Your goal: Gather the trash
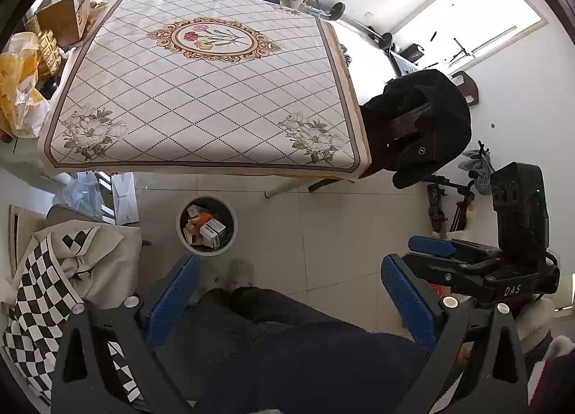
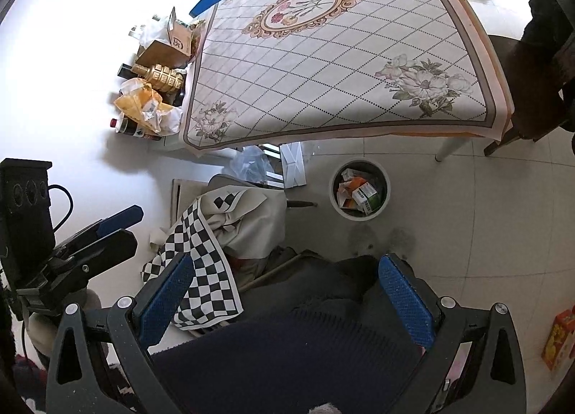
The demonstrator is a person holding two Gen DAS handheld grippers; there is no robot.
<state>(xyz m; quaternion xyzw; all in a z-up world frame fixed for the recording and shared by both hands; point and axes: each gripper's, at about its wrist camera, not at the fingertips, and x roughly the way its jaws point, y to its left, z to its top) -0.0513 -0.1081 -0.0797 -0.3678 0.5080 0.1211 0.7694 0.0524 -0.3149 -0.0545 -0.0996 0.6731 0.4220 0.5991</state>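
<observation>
Both tools are held high above the floor, over the person's lap. The left gripper [image 1: 289,301] has its blue pads spread wide with nothing between them; the right gripper [image 2: 284,301] is likewise spread and empty. Below and ahead of them, on the tiled floor just in front of the table's near edge, stands the trash bin [image 1: 230,214], a small round pail with a pale rim. It holds the trash [image 1: 206,229]: several crushed cartons, one white and green, one orange, piled loosely and nearly level with the rim. The floral tablecloth [image 1: 201,91] beyond it is bare, so the collecting appears finished or nearly so. Only an orange box [image 2: 559,338] at the right edge of the right wrist view might be left, though whether it counts as trash cannot be told. If so, the next move calls for lowering the right gripper to it and closing on its sides.
</observation>
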